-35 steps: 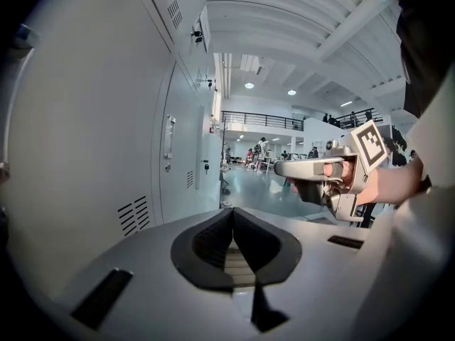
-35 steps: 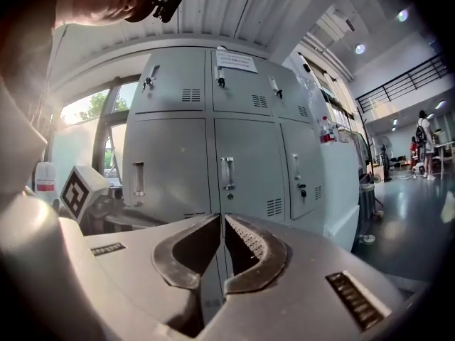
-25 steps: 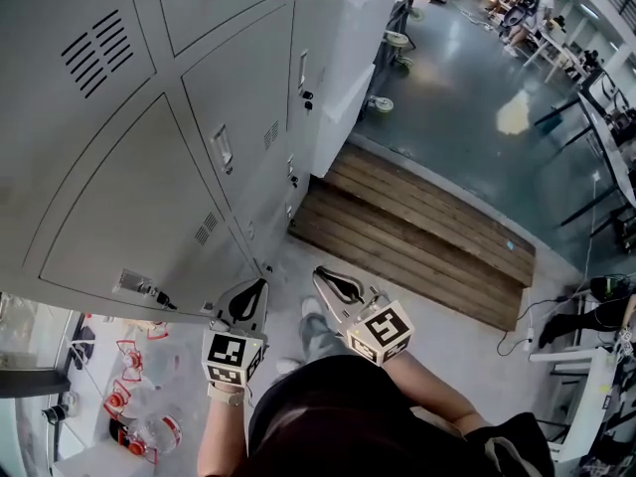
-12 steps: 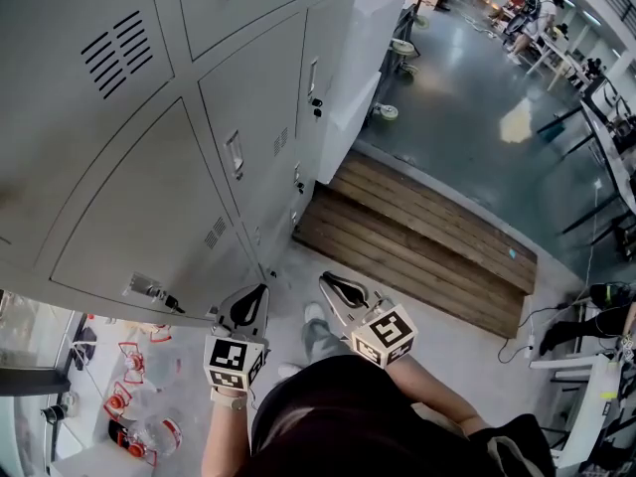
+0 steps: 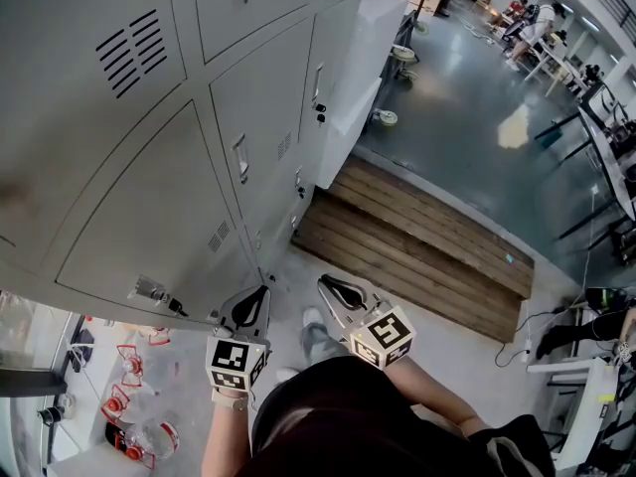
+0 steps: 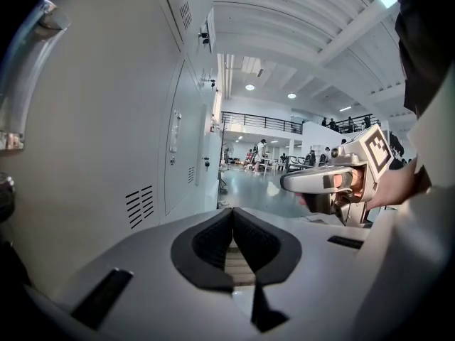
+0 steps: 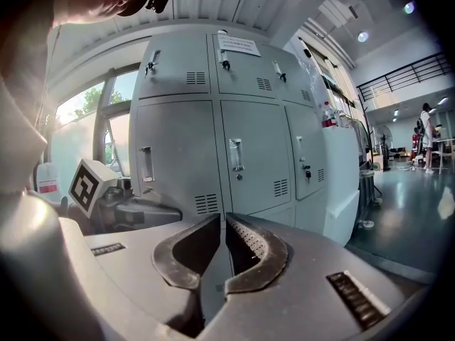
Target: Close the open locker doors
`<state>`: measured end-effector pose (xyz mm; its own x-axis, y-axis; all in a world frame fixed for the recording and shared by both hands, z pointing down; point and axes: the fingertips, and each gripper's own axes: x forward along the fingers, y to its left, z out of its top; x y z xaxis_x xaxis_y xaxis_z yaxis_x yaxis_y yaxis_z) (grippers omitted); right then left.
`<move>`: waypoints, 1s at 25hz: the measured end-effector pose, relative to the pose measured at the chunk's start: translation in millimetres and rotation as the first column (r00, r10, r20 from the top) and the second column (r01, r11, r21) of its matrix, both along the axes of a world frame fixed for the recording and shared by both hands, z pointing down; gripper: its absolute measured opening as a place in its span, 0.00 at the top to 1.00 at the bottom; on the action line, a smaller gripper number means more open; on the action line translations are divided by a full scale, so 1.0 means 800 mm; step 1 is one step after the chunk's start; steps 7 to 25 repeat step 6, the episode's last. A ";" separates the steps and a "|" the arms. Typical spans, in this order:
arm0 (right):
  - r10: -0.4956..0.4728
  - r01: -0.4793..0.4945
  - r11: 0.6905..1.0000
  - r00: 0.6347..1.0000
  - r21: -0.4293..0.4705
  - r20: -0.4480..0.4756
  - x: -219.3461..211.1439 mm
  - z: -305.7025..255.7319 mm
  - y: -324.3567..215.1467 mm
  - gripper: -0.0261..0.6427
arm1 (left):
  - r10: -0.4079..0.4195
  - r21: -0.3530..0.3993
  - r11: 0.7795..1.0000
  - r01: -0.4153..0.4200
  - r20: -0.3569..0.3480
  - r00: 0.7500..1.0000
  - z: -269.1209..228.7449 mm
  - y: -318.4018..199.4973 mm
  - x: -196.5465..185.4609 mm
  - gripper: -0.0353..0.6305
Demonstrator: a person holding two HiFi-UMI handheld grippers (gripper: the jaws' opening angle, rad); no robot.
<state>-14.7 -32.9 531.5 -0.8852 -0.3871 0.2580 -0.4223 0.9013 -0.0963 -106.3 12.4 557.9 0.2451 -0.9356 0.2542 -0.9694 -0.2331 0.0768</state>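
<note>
One wooden platform lies beside the lockers.

The lockers stand along the left of the head view, and a counter follows behind their far end. On the floor to the right of the lockers lies a wooden platform. Nearer to the person, the left gripper and the right gripper are side by side, the left one just beside the lowest locker door
</note>
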 end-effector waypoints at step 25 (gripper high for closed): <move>0.000 0.000 1.000 1.000 -0.008 0.000 -0.007 0.000 -0.001 0.89 | -0.027 -0.010 1.000 0.027 -0.015 1.000 0.003 0.002 -0.013 0.92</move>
